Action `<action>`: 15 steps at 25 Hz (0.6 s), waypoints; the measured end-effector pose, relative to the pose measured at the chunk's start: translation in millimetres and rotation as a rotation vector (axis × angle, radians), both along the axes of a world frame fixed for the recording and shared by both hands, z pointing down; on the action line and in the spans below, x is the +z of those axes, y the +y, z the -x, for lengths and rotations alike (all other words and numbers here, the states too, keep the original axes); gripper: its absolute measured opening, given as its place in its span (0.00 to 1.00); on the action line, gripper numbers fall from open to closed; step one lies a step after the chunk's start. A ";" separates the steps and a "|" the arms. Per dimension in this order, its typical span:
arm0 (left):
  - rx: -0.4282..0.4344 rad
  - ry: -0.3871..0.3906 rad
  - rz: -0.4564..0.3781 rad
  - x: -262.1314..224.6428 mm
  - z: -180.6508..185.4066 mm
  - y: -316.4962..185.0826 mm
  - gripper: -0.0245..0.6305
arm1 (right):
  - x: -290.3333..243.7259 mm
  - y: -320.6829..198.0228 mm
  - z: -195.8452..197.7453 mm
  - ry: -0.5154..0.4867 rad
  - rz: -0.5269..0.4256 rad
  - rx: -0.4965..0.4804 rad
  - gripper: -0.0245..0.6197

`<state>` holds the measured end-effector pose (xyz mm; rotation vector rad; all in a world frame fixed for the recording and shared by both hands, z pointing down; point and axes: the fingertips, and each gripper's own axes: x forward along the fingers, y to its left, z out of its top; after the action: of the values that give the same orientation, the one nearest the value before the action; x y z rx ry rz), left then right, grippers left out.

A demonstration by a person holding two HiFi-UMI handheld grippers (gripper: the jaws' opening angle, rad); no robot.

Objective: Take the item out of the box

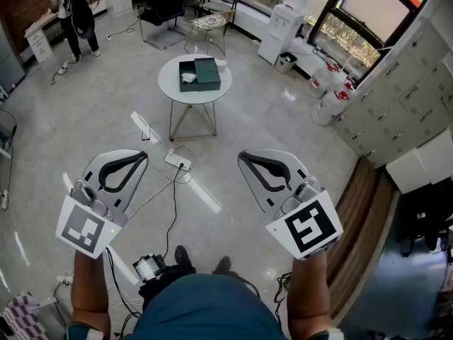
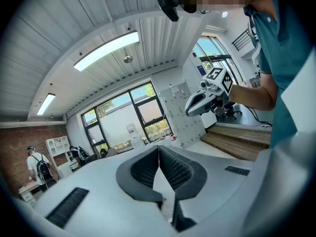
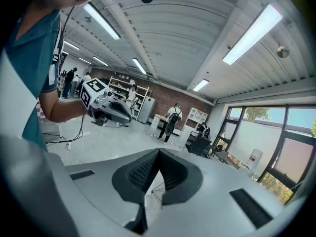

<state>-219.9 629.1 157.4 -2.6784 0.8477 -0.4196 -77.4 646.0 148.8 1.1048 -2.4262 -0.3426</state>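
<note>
A dark green box [image 1: 207, 73] lies on a small round white table [image 1: 172, 85] a few steps ahead in the head view. Beside it on the left sits an open green part [image 1: 187, 77] with something pale inside. Both grippers are held low near my body, far from the table. My left gripper [image 1: 143, 156] [image 2: 159, 148] is shut, its dark pads meeting with nothing between them. My right gripper [image 1: 243, 156] [image 3: 158, 153] is shut and empty too. Each gripper view points up at the ceiling and room, showing the other gripper but not the box.
A power strip [image 1: 178, 163] and cables lie on the floor between me and the table. Chairs [image 1: 211, 23] and a water dispenser [image 1: 280, 28] stand behind it. A person with a backpack [image 1: 74, 9] stands far left. Lockers [image 1: 403, 91] and a wooden step [image 1: 364, 211] line the right.
</note>
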 end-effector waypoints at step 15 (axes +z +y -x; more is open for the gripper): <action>0.054 0.009 0.003 12.2 47.2 -53.0 0.07 | 5.3 -49.2 54.7 -0.042 -0.012 0.044 0.10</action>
<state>-267.1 576.1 169.6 -2.7011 0.7757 -0.3965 -132.1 596.8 154.0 1.1799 -2.4354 -0.3232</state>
